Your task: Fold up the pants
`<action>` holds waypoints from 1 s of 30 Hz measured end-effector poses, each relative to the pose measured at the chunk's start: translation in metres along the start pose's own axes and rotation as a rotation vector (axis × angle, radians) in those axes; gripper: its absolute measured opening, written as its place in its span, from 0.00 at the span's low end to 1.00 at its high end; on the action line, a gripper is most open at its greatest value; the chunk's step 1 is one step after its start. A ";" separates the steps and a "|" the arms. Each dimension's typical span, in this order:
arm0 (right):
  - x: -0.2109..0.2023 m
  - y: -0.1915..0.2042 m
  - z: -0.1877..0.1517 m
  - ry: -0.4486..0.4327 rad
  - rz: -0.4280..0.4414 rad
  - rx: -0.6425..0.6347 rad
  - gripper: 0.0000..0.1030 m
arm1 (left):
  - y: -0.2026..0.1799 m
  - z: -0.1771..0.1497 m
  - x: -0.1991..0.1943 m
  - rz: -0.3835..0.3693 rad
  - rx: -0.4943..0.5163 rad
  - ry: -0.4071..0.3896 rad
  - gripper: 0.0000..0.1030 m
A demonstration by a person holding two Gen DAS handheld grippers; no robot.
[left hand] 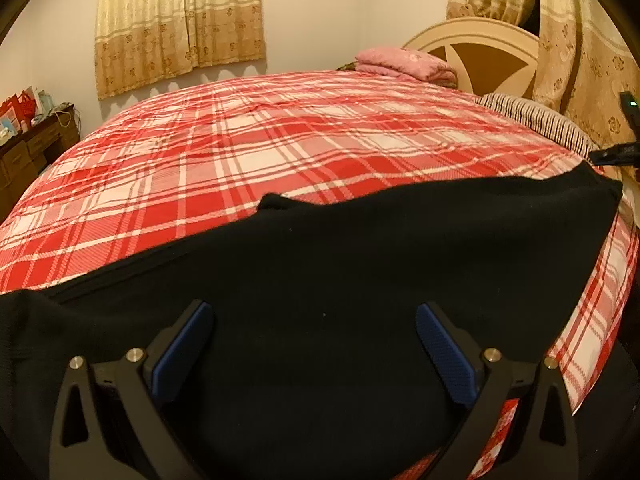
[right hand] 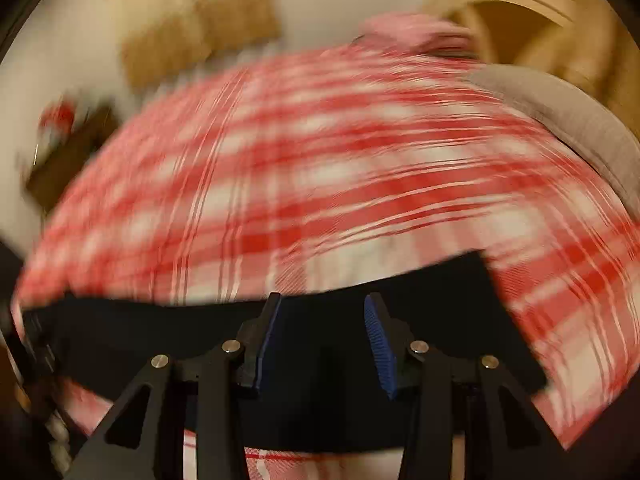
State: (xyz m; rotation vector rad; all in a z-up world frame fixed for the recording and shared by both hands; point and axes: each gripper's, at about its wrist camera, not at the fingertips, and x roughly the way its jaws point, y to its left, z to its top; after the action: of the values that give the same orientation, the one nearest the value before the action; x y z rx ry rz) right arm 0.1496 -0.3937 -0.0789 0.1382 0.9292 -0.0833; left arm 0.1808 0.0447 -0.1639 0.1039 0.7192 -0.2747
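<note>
Left gripper (left hand: pixel 314 320) hangs over the black pants (left hand: pixel 320 272) with its jaws spread wide, blue pads (left hand: pixel 182 354) apart and nothing between them; whether the tips touch the cloth cannot be told. Right gripper (right hand: pixel 322 310) also spread, blue-faced fingers (right hand: pixel 270 340) apart over the same pants (right hand: pixel 168 332), holding nothing. Right wrist view is heavily motion-blurred: plaid smeared into streaks, room detail beyond it unreadable. Pants show no seams or leg division in the left view, only a flat black mass; their near edge is cut off by the frame and by the gripper bodies. Surface is a bed with a red-and-white plaid bedspread (left hand: pixel 280 140), covering nearly the whole mattress. At the far end, a cream and brown headboard (left hand: pixel 480 52), a folded pink blanket (left hand: pixel 404 64) before it, and a striped pillow (left hand: pixel 536 116) at the far right. Cream patterned curtains (left hand: pixel 176 24) on the far wall; dark wooden dresser (left hand: pixel 28 152) with clutter at far left. Pants lie along the near edge of the bed, long axis running left to right; in the right wrist view they read as a dark band with a squared corner at the right.
</note>
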 end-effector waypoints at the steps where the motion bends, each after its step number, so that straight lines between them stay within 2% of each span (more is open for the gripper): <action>1: 0.011 0.012 0.000 0.033 -0.002 -0.069 0.42 | 0.000 -0.001 0.000 0.000 0.002 0.000 1.00; 4: 0.032 0.031 -0.004 0.086 -0.019 -0.190 0.42 | 0.001 -0.003 -0.001 -0.006 0.000 -0.008 1.00; 8: 0.052 0.034 -0.004 0.133 -0.025 -0.273 0.42 | -0.002 -0.003 0.001 0.009 0.013 -0.007 1.00; 12: 0.046 0.044 -0.010 0.118 -0.027 -0.372 0.42 | -0.003 -0.003 0.001 0.013 0.013 -0.008 1.00; 15: 0.048 0.056 -0.009 0.114 0.024 -0.415 0.42 | -0.003 -0.004 0.001 0.013 0.013 -0.011 1.00; 18: 0.061 0.068 -0.018 0.140 -0.010 -0.493 0.42 | -0.003 -0.004 0.001 0.013 0.013 -0.011 1.00; 19: 0.064 0.070 -0.018 0.145 -0.018 -0.497 0.38 | -0.003 -0.004 0.001 0.013 0.013 -0.011 1.00; 20: 0.063 0.070 -0.016 0.151 -0.007 -0.481 0.26 | -0.003 -0.004 0.001 0.012 0.012 -0.011 1.00; 22: 0.060 0.071 -0.012 0.146 -0.003 -0.472 0.09 | -0.004 -0.004 0.001 0.012 0.011 -0.012 1.00; 28: 0.056 0.067 -0.005 0.097 -0.049 -0.440 0.00 | -0.003 -0.004 0.001 0.015 0.011 -0.018 1.00; 30: 0.055 0.062 0.001 0.075 -0.081 -0.405 0.00 | -0.003 -0.005 0.001 0.015 0.011 -0.018 1.00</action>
State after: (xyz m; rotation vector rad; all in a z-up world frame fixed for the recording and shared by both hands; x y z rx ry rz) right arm 0.1914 -0.3335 -0.1175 -0.2729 1.0084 0.0361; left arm 0.1777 0.0427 -0.1678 0.1174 0.6983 -0.2650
